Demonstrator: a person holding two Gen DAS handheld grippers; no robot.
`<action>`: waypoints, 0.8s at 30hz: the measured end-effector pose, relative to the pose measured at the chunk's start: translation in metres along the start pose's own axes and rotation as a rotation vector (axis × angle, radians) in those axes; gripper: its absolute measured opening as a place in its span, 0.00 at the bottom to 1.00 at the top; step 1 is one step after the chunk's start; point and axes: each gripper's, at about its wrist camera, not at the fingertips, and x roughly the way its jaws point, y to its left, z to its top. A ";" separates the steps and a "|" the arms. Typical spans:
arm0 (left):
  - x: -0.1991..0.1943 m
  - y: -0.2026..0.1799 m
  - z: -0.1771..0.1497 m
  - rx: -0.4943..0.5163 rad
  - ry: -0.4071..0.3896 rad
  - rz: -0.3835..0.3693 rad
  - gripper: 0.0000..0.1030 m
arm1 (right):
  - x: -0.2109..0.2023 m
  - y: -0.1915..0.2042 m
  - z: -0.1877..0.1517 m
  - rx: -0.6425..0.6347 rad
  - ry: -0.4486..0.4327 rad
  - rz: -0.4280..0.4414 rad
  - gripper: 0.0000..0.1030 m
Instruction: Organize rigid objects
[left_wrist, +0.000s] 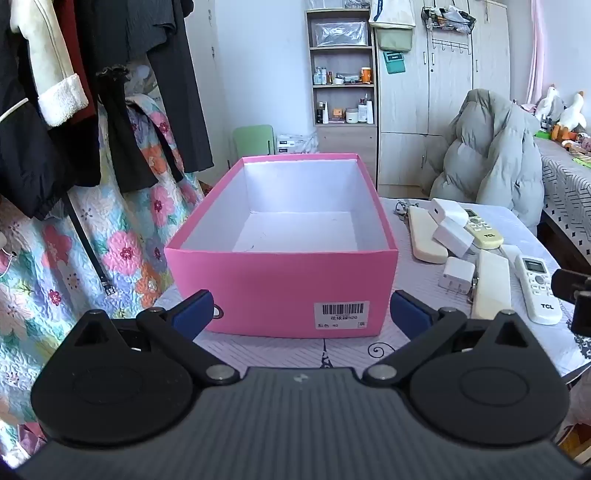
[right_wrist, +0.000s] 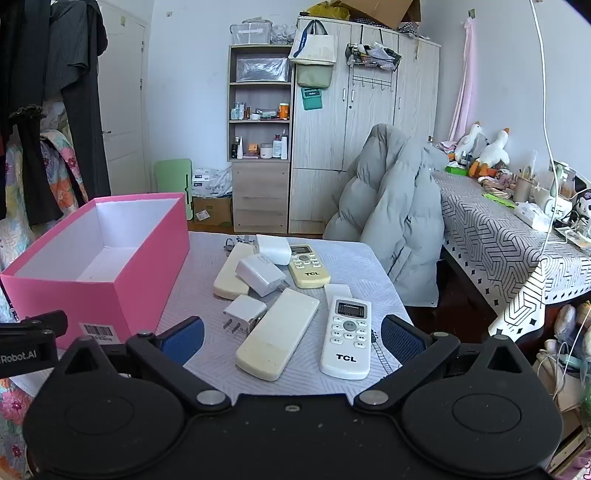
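While both jaws stand wide and empty, left gripper (left_wrist: 302, 308) directly behind pink box (left_wrist: 280, 280), right gripper (right_wrist: 292, 334) behind white remote (right_wrist: 347, 338), cream remote (right_wrist: 277, 334) alongside, plug adapter (right_wrist: 243, 312) ahead-left

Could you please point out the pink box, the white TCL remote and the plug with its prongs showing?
pink box (left_wrist: 280, 295), left wrist view, front wall.
white TCL remote (right_wrist: 347, 338), right wrist view, button pad.
plug (right_wrist: 243, 310), right wrist view, top face of its body.

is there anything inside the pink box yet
No, the pink box shows only its bare white floor and walls, while the remotes and chargers lie on the table beside it.
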 end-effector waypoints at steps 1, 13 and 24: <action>0.000 -0.001 0.000 0.005 -0.003 0.000 1.00 | 0.000 0.000 0.000 -0.001 0.002 0.000 1.00; 0.002 -0.002 -0.002 -0.030 0.043 -0.069 0.98 | 0.005 -0.003 -0.002 0.003 0.003 -0.005 1.00; 0.004 -0.005 -0.002 -0.058 0.082 -0.090 0.97 | 0.004 -0.015 -0.004 0.028 0.002 -0.024 1.00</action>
